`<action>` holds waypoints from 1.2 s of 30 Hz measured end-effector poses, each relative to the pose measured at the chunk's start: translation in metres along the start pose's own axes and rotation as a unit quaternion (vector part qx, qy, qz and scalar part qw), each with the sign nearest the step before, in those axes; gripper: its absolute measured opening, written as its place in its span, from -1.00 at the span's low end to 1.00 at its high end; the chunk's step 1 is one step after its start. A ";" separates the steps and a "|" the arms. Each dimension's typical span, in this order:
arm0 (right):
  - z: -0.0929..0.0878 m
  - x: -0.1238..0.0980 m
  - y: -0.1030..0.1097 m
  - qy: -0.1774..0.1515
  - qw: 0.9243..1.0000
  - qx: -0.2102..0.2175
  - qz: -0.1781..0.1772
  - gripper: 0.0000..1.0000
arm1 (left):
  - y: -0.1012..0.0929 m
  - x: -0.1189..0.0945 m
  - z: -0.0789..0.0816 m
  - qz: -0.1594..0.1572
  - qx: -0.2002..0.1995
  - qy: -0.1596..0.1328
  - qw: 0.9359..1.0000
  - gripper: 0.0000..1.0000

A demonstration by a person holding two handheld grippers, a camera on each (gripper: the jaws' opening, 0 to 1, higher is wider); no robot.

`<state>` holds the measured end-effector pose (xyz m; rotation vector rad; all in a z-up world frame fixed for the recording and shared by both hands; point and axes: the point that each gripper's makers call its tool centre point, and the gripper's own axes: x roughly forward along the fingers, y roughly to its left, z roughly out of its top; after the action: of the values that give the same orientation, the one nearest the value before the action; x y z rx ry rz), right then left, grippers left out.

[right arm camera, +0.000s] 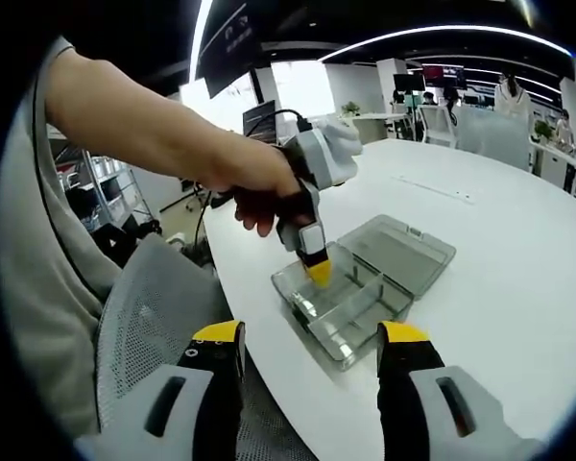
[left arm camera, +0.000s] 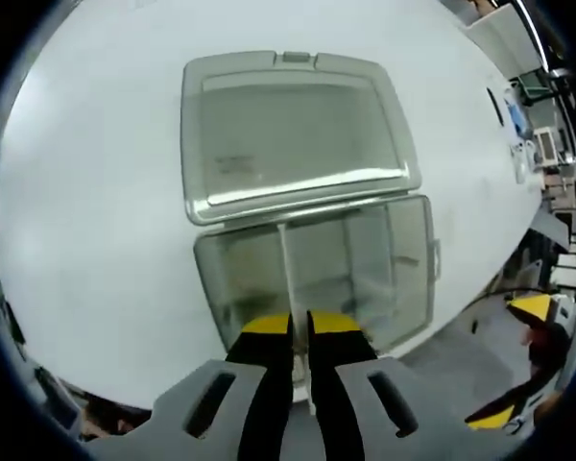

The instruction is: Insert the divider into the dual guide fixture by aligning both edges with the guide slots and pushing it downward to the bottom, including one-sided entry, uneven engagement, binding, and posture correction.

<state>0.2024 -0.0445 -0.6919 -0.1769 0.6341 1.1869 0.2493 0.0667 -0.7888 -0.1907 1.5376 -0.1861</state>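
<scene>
A clear plastic box (left arm camera: 415,279) with its lid (left arm camera: 288,134) folded open lies on the white table. My left gripper (left arm camera: 300,325), with yellow-tipped jaws, is shut on a thin clear divider (left arm camera: 286,259). The divider stands upright inside the box, left of its middle. In the right gripper view a person's hand holds the left gripper (right arm camera: 317,273) tip-down over the near end of the box (right arm camera: 350,325), with the lid (right arm camera: 403,252) behind it. My right gripper (right arm camera: 310,336) hangs open off the table edge, holding nothing, and it also appears as the right gripper (left arm camera: 514,363) at the lower right.
The white table (right arm camera: 518,288) runs far to the right. A grey mesh chair (right arm camera: 163,307) sits below my right gripper by the table edge. The box interior has further clear partitions (left arm camera: 389,250). Office desks and monitors stand in the background.
</scene>
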 end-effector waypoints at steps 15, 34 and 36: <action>0.000 0.001 0.000 0.002 1.000 -0.001 0.001 0.05 | -0.002 -0.003 0.001 -0.005 0.001 0.000 1.000 -0.96; -0.002 -0.001 0.000 0.000 1.000 0.004 0.000 0.05 | -0.003 -0.001 0.001 0.000 0.006 -0.001 1.000 -0.96; -0.002 -0.001 0.000 0.000 1.000 0.003 0.000 0.04 | -0.002 0.000 0.001 0.000 0.005 -0.001 1.000 -0.96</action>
<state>0.2013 -0.0464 -0.6931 -0.1718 0.6389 1.1839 0.2507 0.0653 -0.7880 -0.1834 1.5352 -0.1929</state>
